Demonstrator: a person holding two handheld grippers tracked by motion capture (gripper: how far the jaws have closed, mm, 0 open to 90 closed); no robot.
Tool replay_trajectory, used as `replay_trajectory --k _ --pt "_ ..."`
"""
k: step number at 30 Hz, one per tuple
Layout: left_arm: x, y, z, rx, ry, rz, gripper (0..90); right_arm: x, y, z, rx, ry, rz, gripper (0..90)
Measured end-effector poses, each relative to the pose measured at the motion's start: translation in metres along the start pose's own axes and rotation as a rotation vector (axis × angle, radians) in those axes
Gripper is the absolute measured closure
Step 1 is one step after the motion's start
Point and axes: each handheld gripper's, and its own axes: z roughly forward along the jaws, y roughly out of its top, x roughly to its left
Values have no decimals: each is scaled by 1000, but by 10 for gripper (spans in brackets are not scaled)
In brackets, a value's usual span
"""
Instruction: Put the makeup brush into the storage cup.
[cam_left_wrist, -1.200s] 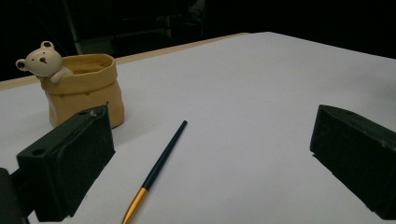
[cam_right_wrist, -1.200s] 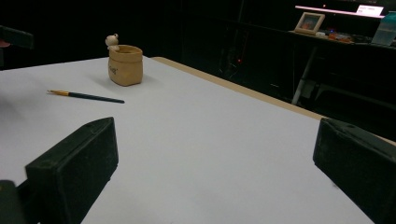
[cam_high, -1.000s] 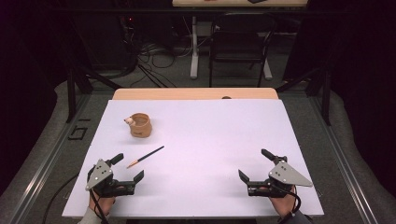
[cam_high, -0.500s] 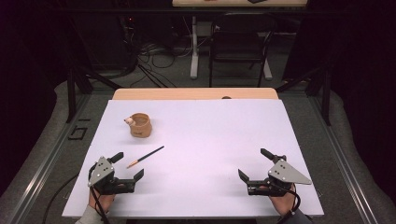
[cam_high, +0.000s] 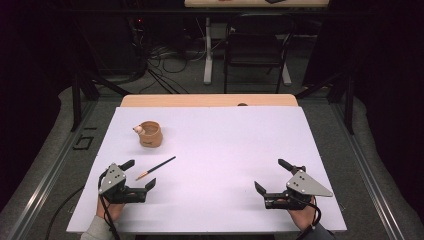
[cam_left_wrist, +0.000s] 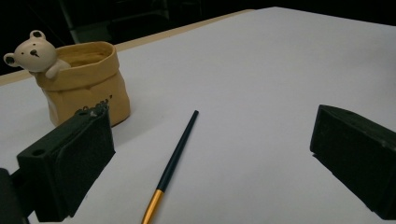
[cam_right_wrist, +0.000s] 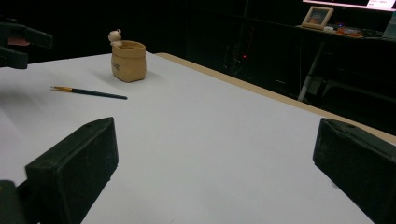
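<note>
The left gripper, black with a small grey plate on top, sits near the left front corner of the white table, held in a hand that comes in from the near edge. Its jaws stand wide apart with nothing between them, the pads facing each other across bare white surface.

Just beyond its open jaws lies a thin paintbrush with a dark green handle and a gold ferrule end. In the left gripper view the paintbrush runs up the middle of the gap between the two jaws, its gold end nearest the gripper and its dark tip farthest. It lies flat on the table, not touching either jaw. Seen from the high view, its long axis is diagonal: the gold end points near and left, toward the left gripper, and the dark tip points far and right.

Farther off, beyond the paintbrush and slightly left, stands a small tan ceramic pot shaped like a crumpled bag, with a little white bear figure on its rim. It is upright and apart from the paintbrush.

The right gripper, black with a grey three-cornered plate, rests near the right front corner, well apart from the paintbrush. Its jaws are also spread wide and hold nothing.
</note>
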Motion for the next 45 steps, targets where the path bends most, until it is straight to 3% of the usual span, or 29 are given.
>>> replay_trajectory --k 14,22,33,45 --pt "10 3 10 60 -24 17 1 0 0 1 9 9 -4 0" --pt "22 5 16 93 -15 11 1 0 0 1 10 10 -5 0" --pt "35 11 29 209 -39 36 1 0 0 1 17 17 -6 0" --pt "39 25 37 283 -88 59 0 0 0 2 15 19 -9 0"
